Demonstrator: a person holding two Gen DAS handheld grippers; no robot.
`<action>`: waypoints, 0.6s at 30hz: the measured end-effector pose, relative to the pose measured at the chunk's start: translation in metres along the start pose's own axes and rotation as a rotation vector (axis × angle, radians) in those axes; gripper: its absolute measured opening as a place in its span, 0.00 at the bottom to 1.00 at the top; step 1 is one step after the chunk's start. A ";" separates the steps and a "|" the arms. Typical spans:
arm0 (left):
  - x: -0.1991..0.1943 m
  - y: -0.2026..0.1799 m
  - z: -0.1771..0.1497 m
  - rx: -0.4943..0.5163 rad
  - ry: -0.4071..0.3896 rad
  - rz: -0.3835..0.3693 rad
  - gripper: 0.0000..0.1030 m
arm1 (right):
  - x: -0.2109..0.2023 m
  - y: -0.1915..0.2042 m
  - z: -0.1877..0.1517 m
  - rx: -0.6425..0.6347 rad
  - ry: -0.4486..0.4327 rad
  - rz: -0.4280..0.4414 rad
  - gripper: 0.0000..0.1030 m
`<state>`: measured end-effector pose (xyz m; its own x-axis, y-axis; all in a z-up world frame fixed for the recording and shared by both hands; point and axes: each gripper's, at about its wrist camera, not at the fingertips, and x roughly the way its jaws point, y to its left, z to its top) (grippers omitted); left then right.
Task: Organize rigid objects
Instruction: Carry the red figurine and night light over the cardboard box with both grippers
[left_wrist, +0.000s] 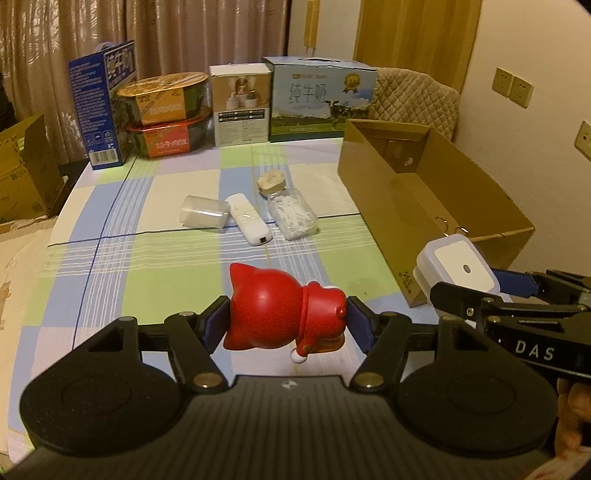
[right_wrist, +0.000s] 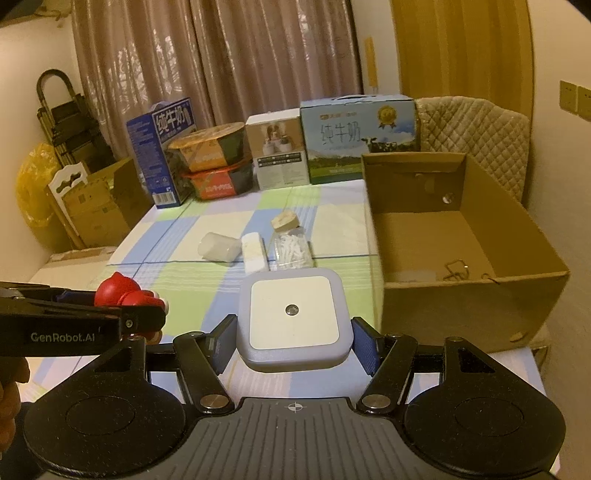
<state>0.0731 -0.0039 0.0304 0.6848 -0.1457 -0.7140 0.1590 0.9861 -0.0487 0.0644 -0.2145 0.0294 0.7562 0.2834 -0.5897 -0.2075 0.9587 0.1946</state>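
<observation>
My left gripper is shut on a red cat-shaped figurine, held on its side above the checked tablecloth. My right gripper is shut on a white and grey square night light, held above the table's near edge. Each held object shows in the other view: the night light at the right, the figurine at the left. Mid-table lie a frosted cup on its side, a white stick-shaped device and a clear corked jar. An open cardboard box stands to the right.
At the table's back stand a blue milk carton, two stacked instant-food bowls, a white product box and a milk case. A padded chair is behind the cardboard box. More cartons sit on the floor at the left.
</observation>
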 end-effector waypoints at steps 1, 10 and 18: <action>-0.001 -0.003 0.001 0.004 -0.002 -0.003 0.61 | -0.003 -0.002 0.000 0.003 -0.003 -0.003 0.60; -0.001 -0.037 0.018 0.064 -0.028 -0.054 0.61 | -0.026 -0.035 0.012 0.055 -0.039 -0.050 0.60; 0.011 -0.072 0.040 0.110 -0.047 -0.125 0.61 | -0.038 -0.077 0.027 0.088 -0.070 -0.124 0.60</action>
<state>0.0981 -0.0801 0.0539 0.6868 -0.2724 -0.6739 0.3200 0.9458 -0.0562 0.0685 -0.3001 0.0578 0.8147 0.1575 -0.5581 -0.0570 0.9795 0.1933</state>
